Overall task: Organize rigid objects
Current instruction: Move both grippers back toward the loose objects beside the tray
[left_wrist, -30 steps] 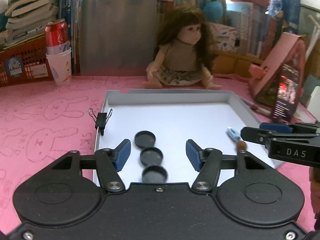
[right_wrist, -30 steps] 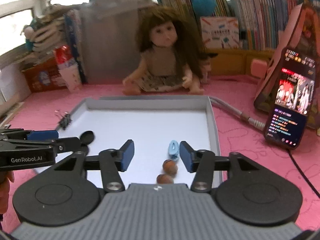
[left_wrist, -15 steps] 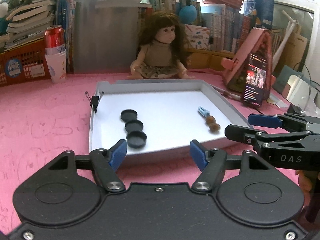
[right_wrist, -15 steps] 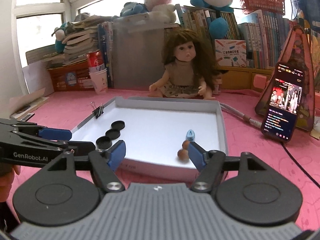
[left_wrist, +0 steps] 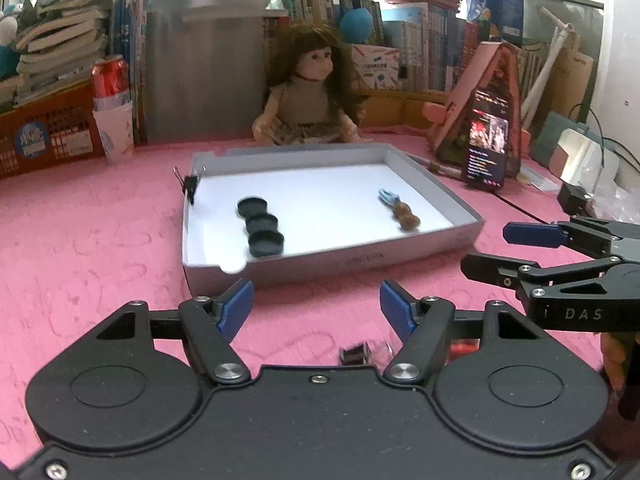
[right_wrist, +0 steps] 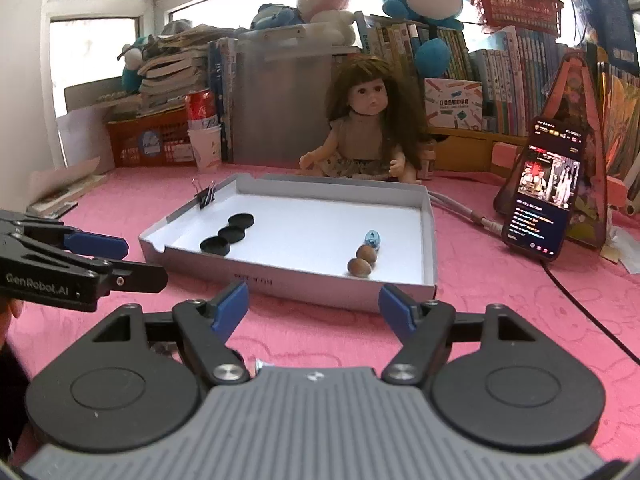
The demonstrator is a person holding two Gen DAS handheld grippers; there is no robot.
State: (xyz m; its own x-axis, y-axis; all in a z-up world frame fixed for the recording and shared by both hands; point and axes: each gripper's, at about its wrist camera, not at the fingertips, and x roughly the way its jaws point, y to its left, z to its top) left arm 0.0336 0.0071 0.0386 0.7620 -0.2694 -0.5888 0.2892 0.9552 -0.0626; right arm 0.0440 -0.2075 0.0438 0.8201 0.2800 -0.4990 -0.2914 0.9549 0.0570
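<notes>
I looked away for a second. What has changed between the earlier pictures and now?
Both tongs, left and right, have drawn back out of the tray to the pink mat in front of it. Their jaws have just been opening; nothing is between them. The three black caps, the two nuts, the blue piece and the binder clip lie where they were.

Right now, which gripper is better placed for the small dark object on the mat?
Probably the left gripper: the small dark object lies between its just-opened jaws; right gripper, also just opened, stands aside.
</notes>
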